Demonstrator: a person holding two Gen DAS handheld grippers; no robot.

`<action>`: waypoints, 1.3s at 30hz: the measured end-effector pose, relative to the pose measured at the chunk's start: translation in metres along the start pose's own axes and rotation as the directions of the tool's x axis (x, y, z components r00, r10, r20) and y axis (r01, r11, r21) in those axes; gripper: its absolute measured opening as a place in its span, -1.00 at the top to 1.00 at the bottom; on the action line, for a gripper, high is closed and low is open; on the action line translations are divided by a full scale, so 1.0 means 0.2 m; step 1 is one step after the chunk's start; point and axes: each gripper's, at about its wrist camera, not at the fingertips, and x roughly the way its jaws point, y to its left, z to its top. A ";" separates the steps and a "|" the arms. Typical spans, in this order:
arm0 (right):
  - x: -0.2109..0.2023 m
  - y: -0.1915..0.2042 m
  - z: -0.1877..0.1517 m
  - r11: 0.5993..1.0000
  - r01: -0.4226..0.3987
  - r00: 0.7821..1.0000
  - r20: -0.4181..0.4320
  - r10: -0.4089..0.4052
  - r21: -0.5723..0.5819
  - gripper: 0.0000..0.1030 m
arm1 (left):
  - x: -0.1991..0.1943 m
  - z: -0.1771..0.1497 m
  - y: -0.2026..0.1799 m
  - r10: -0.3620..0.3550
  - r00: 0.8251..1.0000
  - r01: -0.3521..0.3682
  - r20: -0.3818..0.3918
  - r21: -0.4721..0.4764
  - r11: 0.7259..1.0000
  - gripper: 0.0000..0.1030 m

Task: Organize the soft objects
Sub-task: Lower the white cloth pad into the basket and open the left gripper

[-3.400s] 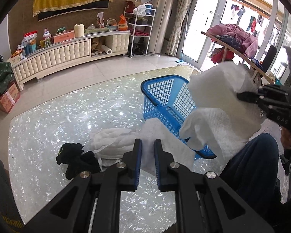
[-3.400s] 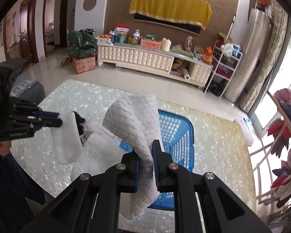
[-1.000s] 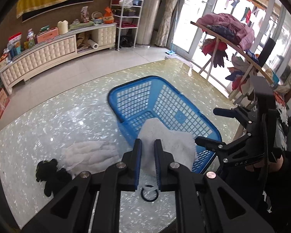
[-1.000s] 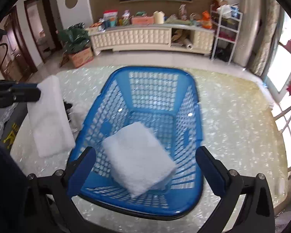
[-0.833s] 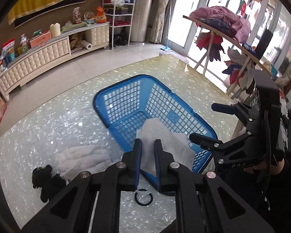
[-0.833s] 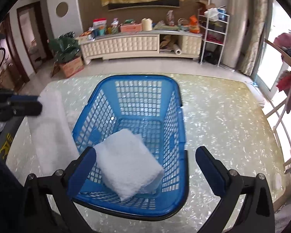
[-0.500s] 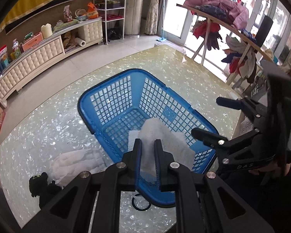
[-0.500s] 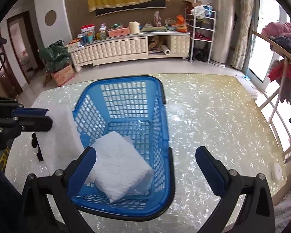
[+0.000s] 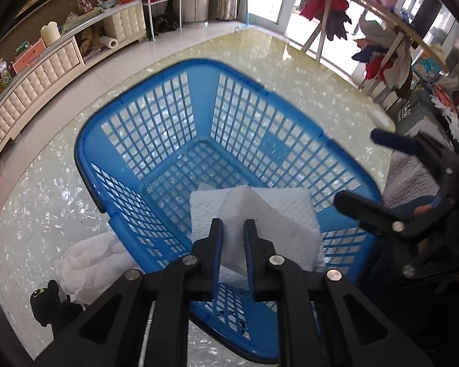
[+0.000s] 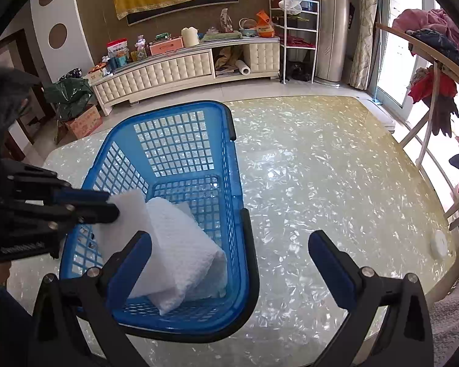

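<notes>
Pearly tabletop [image 10: 321, 183], blue basket [image 10: 234, 183] on it. Left gripper [image 9: 232, 235] clamped on white cloth [image 9: 234, 214] above folded towel [image 10: 183, 244] inside; right gripper [image 10: 229, 244] wide open, empty, beside.

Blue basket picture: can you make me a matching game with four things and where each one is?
Things:
1. folded white towel
2. flat white cloth
3. black plush toy
4. crumpled white cloth

Places:
A. lying on the table next to the toy
B. pinched in the left gripper's jaws
C. at the table's near left edge
D. resting inside the blue basket

Pairs: 1-D, 2-B, 3-C, 4-A
</notes>
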 end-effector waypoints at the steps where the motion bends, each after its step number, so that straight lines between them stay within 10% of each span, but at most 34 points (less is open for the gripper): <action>1: 0.00 0.00 0.00 1.000 0.004 1.000 -0.001 -0.004 -0.006 -0.99 | 0.01 0.00 0.00 0.004 1.000 -0.004 -0.007 0.002 1.000 0.76; 33: 0.05 -0.04 0.03 1.000 0.001 1.000 -0.003 -0.002 -0.011 -0.99 | 0.16 0.02 -0.05 0.163 0.987 -0.160 -0.005 0.167 0.973 0.75; 39: 0.05 -0.04 0.03 1.000 -0.004 1.000 -0.004 0.004 -0.012 -0.99 | 0.10 0.02 -0.07 0.172 0.985 -0.175 0.032 0.165 0.971 0.11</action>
